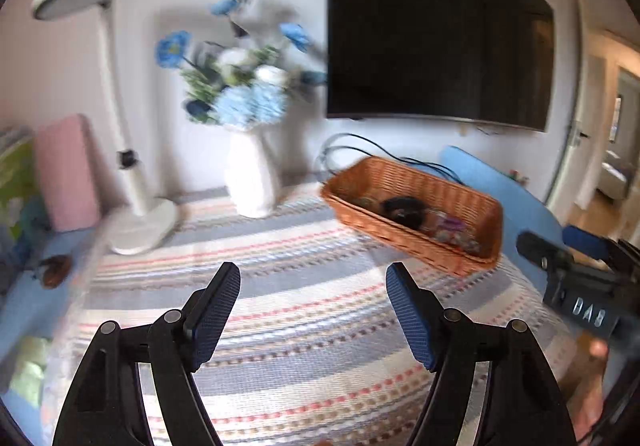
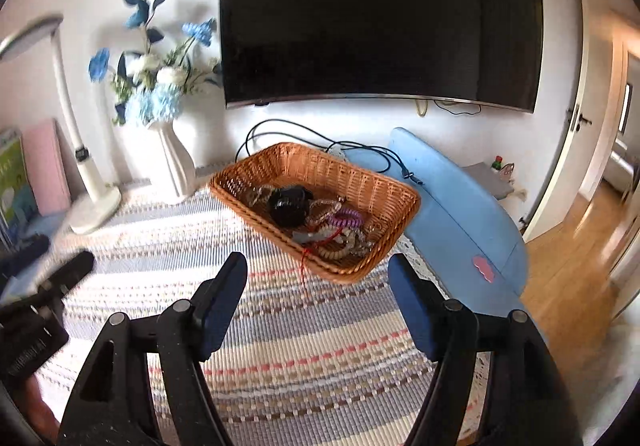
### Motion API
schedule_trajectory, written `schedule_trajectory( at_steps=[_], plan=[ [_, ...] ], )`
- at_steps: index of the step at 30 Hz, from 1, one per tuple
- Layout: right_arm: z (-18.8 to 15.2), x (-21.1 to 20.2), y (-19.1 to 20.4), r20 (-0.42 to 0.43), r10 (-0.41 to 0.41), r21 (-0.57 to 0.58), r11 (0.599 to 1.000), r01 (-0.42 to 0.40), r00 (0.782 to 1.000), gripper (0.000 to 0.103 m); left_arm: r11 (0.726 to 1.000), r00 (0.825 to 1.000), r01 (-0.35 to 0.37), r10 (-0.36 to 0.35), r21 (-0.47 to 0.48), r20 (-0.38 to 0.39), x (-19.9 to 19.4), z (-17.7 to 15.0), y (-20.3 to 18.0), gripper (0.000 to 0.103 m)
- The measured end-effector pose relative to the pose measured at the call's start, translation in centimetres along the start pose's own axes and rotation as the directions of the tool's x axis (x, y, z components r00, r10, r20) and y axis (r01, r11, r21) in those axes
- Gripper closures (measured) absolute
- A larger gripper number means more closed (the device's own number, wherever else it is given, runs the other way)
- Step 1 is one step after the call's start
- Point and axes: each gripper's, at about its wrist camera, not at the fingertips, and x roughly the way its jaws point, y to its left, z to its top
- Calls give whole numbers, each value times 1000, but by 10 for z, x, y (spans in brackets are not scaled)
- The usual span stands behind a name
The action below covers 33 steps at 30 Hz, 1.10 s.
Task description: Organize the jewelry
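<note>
Both grippers, left gripper (image 1: pixel 313 288) and right gripper (image 2: pixel 318 278), are hovering empty with jaws apart above the striped cloth (image 2: pixel 280 346), facing the wicker basket (image 2: pixel 360 182) of jewelry (image 2: pixel 336 234).

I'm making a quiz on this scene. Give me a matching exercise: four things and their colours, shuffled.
Things:
1. basket
2. vase
3. TV
4. coiled band in the basket

Colours:
A. black
B. purple
C. orange-brown
D. white

Pairs: 1-C, 2-D, 3-A, 4-B
</note>
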Motion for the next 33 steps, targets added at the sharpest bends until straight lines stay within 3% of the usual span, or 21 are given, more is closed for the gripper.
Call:
schedule_trajectory(
  at_steps=[4,17,33],
  plan=[
    [-6,-3,11,-4,15,-24,1000,-15,1000,28,999,999,-42,42,-4,18,-10,-5,2,26],
    [-10,-3,9,-14,-8,-41,999,7,1000,28,1000,1000,5,-6,-28,-23,-12,-12,-3,26],
    [-21,9,10,-62,2,-48,999,-5,998,28,999,999,-22,21,-25,-35,-12,-15,-5,26]
  ],
)
